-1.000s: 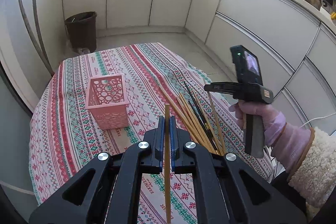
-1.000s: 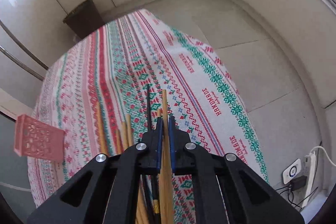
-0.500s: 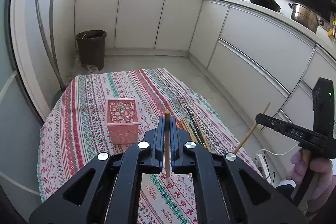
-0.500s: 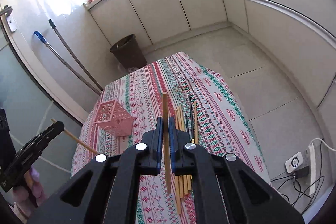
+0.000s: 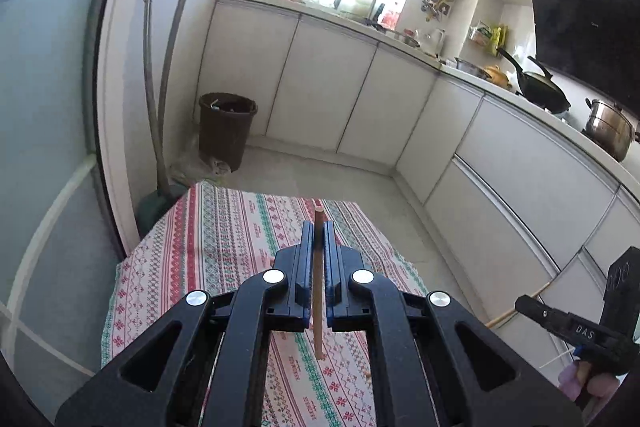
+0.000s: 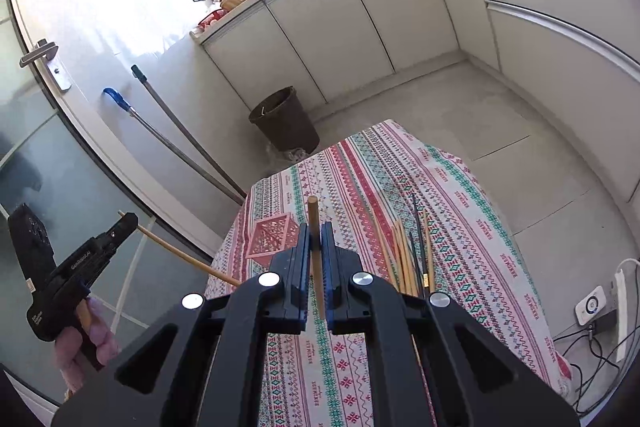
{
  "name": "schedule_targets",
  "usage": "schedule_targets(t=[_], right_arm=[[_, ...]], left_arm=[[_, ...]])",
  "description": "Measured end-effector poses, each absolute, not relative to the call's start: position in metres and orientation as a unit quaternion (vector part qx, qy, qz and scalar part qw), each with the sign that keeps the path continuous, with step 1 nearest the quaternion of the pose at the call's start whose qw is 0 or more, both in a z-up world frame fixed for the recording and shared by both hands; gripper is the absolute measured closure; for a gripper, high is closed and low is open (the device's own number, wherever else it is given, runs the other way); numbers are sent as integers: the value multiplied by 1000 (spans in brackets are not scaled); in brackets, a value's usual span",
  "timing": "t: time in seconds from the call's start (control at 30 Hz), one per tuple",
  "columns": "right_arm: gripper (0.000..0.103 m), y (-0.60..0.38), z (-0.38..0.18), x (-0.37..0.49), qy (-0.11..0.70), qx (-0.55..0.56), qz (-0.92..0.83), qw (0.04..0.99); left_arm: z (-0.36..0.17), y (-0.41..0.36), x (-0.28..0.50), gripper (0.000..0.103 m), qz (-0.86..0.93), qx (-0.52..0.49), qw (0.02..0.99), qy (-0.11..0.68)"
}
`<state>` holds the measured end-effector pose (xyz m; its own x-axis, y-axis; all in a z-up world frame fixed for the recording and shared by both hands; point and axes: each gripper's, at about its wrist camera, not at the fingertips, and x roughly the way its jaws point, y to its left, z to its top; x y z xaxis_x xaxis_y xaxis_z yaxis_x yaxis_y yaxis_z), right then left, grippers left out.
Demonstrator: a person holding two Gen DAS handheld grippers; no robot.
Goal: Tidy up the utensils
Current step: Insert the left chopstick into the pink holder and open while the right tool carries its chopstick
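The left gripper (image 5: 318, 227) was pinching one wooden chopstick (image 5: 318, 291) crosswise near its middle, and the right gripper (image 6: 316, 231) pinched a second chopstick (image 6: 315, 255) the same way, each probably so the stick could be tipped end-first into the pink basket (image 6: 272, 235). That basket stood on the striped tablecloth (image 6: 460, 227) towards its left side, well apart from the loose bundle of chopsticks (image 6: 408, 255) lying to the right. Both grippers hung high above the table with clear air beneath them, though the basket's mouth looked narrow and the cloth's edges dropped straight to the floor, so a missed stick could fall off.
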<state>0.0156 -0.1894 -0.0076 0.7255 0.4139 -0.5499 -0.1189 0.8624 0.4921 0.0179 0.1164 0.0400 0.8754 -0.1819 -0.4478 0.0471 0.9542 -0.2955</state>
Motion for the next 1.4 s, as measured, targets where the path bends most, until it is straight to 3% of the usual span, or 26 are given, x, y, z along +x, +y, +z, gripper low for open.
schedule_targets(t=[0.3,0.63,0.77,0.93,1.1,1.4], right_arm=[[97,-191,8,29,330,240,168,897],[97,-171,24,61,319,232,185,900],[97,-158,34,70,310,223,188,905],[97,-142,46,86,296,210,180,914],[97,-124,48,110,293,202,163,920],[97,-83,32,149,307,175,148,924]], left_arm=[[72,125,50,99,-21,-153,968,200],[27,121,104,98,1,-153,957,248],[25,131,99,84,2,-172,953,248],[48,147,68,78,17,-188,960,208],[63,160,48,64,23,-201,962,184],[58,164,53,64,26,-205,959,195]])
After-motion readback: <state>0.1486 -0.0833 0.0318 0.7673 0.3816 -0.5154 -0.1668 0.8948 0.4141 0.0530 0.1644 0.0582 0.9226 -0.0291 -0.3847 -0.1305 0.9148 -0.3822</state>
